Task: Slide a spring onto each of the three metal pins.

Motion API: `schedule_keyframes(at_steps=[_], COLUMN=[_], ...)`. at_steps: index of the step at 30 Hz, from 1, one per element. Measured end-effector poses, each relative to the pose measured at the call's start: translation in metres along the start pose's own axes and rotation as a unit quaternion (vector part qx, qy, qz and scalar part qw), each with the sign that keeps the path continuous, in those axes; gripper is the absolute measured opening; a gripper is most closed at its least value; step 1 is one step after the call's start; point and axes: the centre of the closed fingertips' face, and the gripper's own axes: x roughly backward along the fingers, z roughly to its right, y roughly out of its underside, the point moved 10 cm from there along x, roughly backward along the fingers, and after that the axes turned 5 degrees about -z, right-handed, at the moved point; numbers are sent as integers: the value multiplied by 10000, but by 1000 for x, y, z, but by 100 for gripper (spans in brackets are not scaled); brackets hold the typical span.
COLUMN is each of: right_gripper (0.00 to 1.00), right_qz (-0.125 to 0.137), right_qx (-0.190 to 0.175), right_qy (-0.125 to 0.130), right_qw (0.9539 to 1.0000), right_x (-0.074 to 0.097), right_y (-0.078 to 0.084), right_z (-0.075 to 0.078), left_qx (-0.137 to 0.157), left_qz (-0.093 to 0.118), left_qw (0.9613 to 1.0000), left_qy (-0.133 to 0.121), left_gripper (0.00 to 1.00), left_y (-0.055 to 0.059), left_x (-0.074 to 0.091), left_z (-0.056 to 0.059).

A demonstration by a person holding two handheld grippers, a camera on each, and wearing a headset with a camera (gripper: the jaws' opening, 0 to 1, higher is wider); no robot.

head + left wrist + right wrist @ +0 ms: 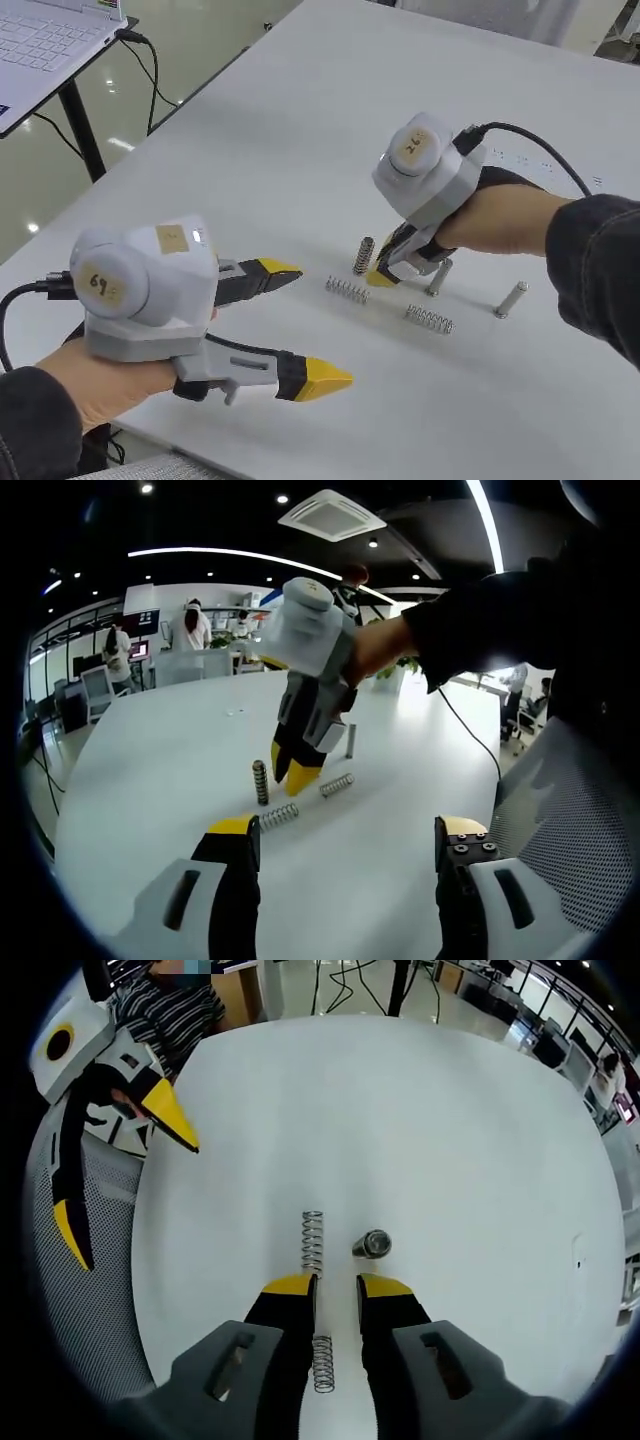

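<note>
R claw (pixel 337 1285): narrowly parted, empty, lower centre.
L claw (pixel 347 828): spread wide, idle.
Next: nip spring (pixel 313 1242) mid-coil, lightly.

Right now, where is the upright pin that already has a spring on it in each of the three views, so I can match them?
Head view: the sprung pin stands near the picture's centre, just left of the right hand-held gripper.
Left gripper view: left of centre, beside that gripper's yellow tips.
Right gripper view: seen from above, just beyond the jaw tips.
Shared landmark: the loose spring lying beside it.
</note>
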Motion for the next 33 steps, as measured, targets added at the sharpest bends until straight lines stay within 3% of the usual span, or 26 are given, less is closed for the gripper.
schedule_keyframes(at_steps=[12,33], right_gripper=[18,13], right_qz=[18,-84], right_qx=[81,271], right_qy=[-160,-138], right_qw=[9998,9995], right_x=[-10,-28], right_y=[-1,-3], right_z=[-15,-10], left_qx=[-2,78], left_qz=[-3,-22], left_qw=[10000,10000], left_qy=[14,-27], left_gripper=[69,68], left_y=[-1,3], left_x=[-1,2], left_z=[0,-4])
